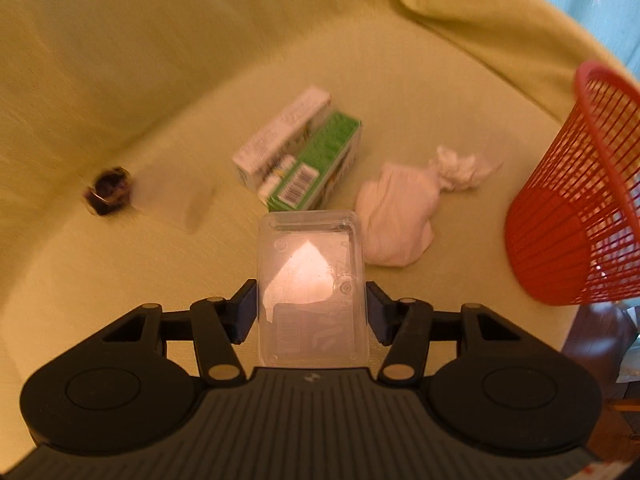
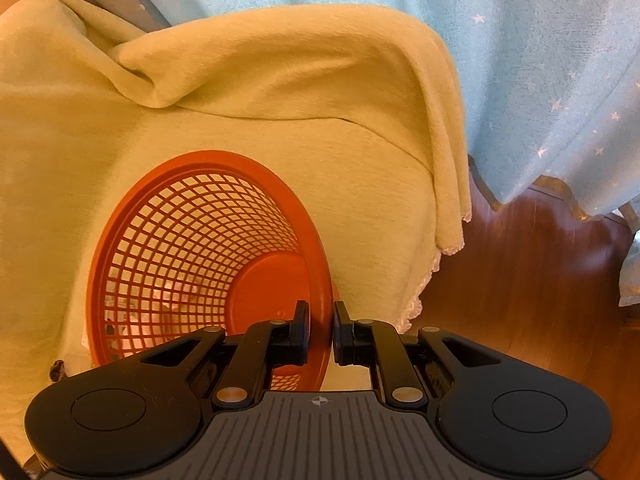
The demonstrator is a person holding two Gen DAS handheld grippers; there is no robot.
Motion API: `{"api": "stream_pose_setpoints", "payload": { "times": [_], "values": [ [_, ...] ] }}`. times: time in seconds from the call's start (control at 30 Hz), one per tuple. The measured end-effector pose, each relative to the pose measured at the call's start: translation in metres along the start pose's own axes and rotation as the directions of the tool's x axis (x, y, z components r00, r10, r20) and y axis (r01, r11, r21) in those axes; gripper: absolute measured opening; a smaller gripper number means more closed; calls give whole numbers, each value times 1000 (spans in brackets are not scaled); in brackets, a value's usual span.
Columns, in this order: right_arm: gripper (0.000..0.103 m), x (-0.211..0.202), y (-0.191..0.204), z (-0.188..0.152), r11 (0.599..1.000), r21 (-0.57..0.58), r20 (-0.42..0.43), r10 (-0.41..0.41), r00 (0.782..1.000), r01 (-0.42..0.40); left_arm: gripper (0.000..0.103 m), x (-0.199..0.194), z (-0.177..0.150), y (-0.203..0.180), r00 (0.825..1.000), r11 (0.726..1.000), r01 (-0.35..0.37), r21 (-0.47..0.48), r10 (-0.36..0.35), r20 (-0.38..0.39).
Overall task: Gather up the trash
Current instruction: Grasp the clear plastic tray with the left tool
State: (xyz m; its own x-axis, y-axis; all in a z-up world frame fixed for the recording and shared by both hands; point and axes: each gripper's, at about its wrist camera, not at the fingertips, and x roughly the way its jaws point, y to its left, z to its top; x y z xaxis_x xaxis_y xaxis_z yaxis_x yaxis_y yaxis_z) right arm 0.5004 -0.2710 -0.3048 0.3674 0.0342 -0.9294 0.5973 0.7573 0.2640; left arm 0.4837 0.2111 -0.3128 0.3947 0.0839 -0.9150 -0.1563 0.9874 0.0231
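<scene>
My left gripper [image 1: 311,312] is shut on a clear plastic container [image 1: 311,280], held above the yellow-green covered seat [image 1: 120,280]. Beyond it lie two stacked cartons, one green and one white [image 1: 300,156], a white tied bag [image 1: 396,216] with a crumpled tissue [image 1: 464,168] at its knot, and a small dark object [image 1: 109,191] at the left. The red mesh basket [image 1: 568,216] stands at the right. In the right wrist view my right gripper [image 2: 321,332] is shut on the rim of that red basket [image 2: 200,256], which tilts toward the camera and looks empty.
The seat's back and armrest, draped in the same cloth [image 2: 280,60], rise behind the trash. A light blue star-patterned curtain [image 2: 540,80] hangs at the right. Wooden floor [image 2: 520,280] lies beyond the seat's right edge.
</scene>
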Motion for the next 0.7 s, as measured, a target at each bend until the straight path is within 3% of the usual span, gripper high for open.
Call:
{"api": "stream_pose_setpoints", "payload": {
  "times": [0.4, 0.7],
  "values": [
    [7, -3, -1, 1, 998, 54, -10, 41, 999, -40, 52, -82, 38, -30, 988, 991, 120, 63, -125, 89],
    [7, -4, -7, -1, 994, 91, -15, 55, 998, -53, 52, -86, 46, -52, 979, 982, 163, 100, -173, 109]
  ]
}}
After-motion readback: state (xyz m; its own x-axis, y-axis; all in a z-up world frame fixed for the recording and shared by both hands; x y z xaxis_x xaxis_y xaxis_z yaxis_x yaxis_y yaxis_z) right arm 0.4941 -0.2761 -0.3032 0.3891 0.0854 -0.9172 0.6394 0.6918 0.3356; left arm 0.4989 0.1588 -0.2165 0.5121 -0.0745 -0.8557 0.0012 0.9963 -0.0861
